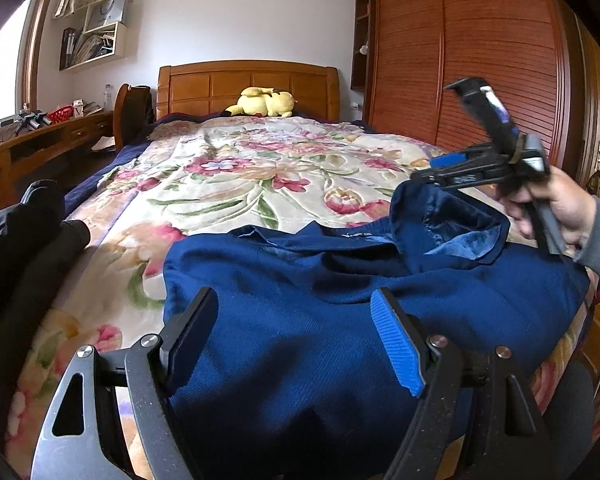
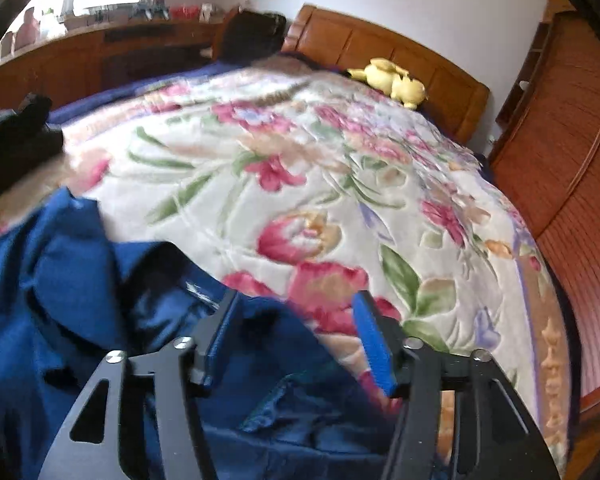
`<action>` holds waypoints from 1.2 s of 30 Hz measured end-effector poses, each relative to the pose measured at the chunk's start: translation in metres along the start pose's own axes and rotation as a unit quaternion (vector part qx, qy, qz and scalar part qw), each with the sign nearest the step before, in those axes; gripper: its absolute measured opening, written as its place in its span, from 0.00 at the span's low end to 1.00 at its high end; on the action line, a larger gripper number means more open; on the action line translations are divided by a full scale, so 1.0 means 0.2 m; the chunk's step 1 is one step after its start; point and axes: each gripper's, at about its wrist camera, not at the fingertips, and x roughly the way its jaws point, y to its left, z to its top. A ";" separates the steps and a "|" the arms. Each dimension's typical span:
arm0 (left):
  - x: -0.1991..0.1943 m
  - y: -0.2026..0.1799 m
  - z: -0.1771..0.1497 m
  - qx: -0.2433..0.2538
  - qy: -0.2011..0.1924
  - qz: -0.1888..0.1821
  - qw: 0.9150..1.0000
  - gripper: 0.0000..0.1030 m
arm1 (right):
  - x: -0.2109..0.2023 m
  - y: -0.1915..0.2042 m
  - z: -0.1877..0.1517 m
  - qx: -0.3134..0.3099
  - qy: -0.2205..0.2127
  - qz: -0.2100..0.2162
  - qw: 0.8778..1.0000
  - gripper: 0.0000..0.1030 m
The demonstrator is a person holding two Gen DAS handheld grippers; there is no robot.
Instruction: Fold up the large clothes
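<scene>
The blue sweater (image 1: 340, 300) lies bunched at the near end of the flowered bedspread (image 1: 228, 184); the left gripper (image 1: 296, 336) hovers over it, jaws wide and empty; the right gripper (image 2: 296, 336) stands parted above the collar, holding nothing; each should pinch one layer only, near an edge, before lifting.

Open floral bedspread (image 1: 236, 184) beyond blue garment (image 1: 300, 304), black clothing (image 1: 16, 236) crowding left edge, wardrobe (image 1: 480, 64) close right.
</scene>
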 end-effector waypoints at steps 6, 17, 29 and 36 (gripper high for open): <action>0.00 0.01 -0.01 -0.001 0.001 -0.001 1.000 0.77 | -0.10 0.20 -0.16 -0.055 0.025 0.112 0.992 0.58; 0.00 0.01 -0.01 -0.001 0.001 -0.001 1.000 0.77 | 0.11 0.34 -0.34 -0.107 0.138 0.144 0.974 0.32; 0.00 0.03 -0.01 -0.001 0.001 0.001 1.000 0.77 | 0.17 0.19 0.06 -0.093 0.015 -0.006 0.996 0.04; 0.00 0.05 -0.01 -0.004 0.004 0.005 1.000 0.77 | 0.52 0.20 0.04 -0.083 0.113 -0.037 0.989 0.22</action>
